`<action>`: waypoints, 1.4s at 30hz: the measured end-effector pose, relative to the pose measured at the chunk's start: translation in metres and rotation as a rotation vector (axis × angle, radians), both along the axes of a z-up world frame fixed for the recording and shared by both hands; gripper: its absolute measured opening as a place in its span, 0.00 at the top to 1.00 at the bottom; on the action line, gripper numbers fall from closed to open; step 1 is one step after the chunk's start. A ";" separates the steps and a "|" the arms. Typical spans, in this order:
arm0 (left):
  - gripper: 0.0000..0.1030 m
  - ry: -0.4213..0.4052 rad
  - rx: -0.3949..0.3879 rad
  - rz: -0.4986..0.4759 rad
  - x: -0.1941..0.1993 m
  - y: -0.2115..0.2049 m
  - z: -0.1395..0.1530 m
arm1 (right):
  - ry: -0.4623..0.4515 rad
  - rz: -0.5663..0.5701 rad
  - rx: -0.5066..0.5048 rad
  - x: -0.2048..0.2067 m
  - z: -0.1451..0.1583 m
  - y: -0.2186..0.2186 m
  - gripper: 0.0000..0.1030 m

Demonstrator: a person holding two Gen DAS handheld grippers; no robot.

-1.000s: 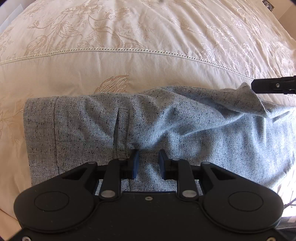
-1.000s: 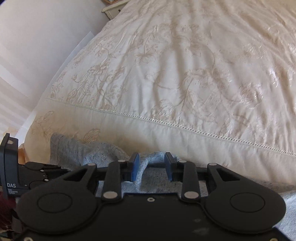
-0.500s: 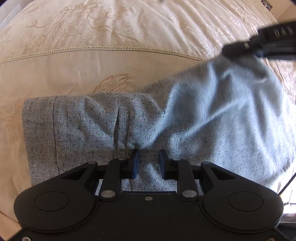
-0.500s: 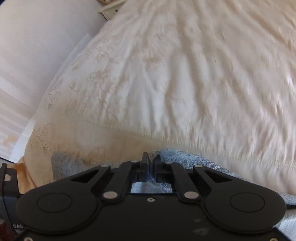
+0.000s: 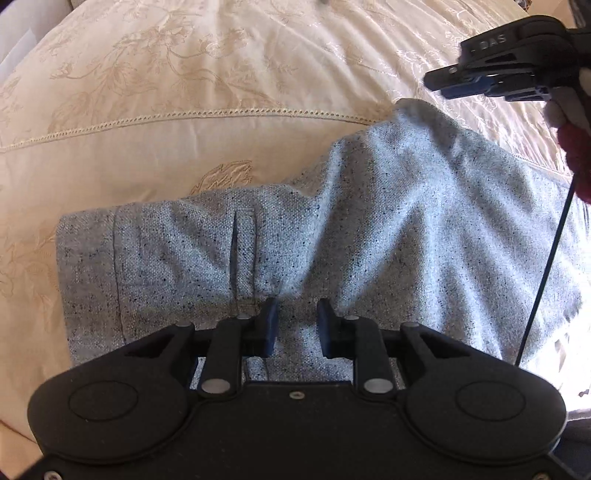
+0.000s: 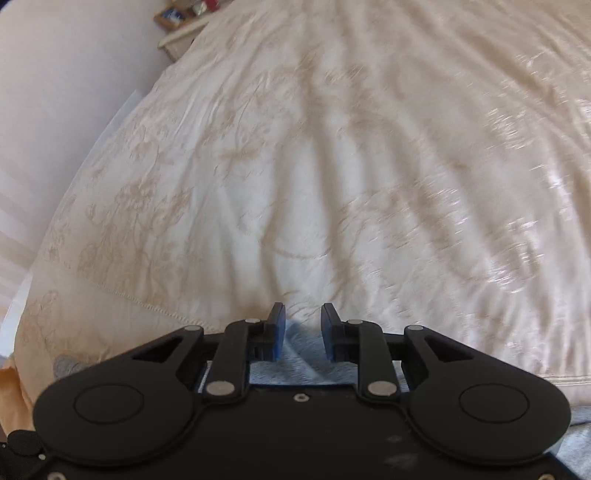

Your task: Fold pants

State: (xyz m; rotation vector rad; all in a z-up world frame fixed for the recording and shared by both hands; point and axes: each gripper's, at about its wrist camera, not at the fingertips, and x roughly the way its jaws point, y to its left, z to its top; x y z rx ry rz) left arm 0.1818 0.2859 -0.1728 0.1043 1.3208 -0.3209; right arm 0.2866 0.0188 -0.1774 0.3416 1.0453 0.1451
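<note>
While I hold both rigs over the bed (image 5: 155,155), the pants (image 5: 369,240) lie across its near edge, grey speckled fabric on the cream embroidered bedspread (image 6: 332,166). Left wrist view: hem end with its stitched cuff line sits toward the left, flat on the bed; a belt loop or pleat seam runs upright just ahead of my left tongs (image 5: 294,325). Left tongs are parted with a moderate gap, low over the cloth near the bed's front edge, nothing pinched between the pads as far as I can see; whether the tips touch the fabric I can't tell. Right side of the pants is bunched into a raised peak pointing at the right tongs (image 5: 448,85), which sit just above and beside that peak, toward the far right of the bed. From this side view I can't see the pad gap. Right wrist view is motion-blurred: right tongs (image 6: 303,326) are parted, a ridge of grey fabric shows in the gap below the tips, but neither pad is visibly pressed on it. Thin black cable (image 5: 546,266) hangs down at the right over the pants. Some clutter on a small stand (image 6: 181,22) beyond the bed's far left corner, too blurred to identify.
</note>
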 end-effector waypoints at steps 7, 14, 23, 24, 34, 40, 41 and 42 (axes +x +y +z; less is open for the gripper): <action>0.70 -0.086 -0.037 -0.017 0.005 -0.007 0.028 | 0.038 0.155 0.040 -0.068 0.014 -0.013 0.89; 0.68 -0.083 0.040 0.029 0.030 0.000 0.004 | 0.088 0.122 -0.183 -0.049 -0.039 -0.008 0.93; 0.75 -0.099 0.004 0.143 0.010 0.032 0.022 | 0.050 -0.001 -0.101 -0.060 -0.008 -0.039 0.92; 0.75 -0.099 -0.023 0.146 0.003 0.033 0.025 | 0.058 0.027 -0.103 -0.070 -0.007 -0.033 0.92; 0.69 0.040 0.094 0.103 -0.049 0.042 -0.009 | 0.244 -0.048 -0.246 -0.156 -0.038 -0.035 0.92; 0.70 -0.059 0.037 0.099 -0.039 0.023 0.022 | 0.118 0.121 -0.175 -0.178 -0.003 0.012 0.86; 0.70 -0.068 -0.002 0.086 -0.036 0.016 0.024 | 0.115 0.169 -0.175 -0.183 -0.003 0.023 0.86; 0.70 -0.069 -0.036 0.068 -0.033 0.009 0.026 | 0.118 0.215 -0.179 -0.188 -0.005 0.033 0.86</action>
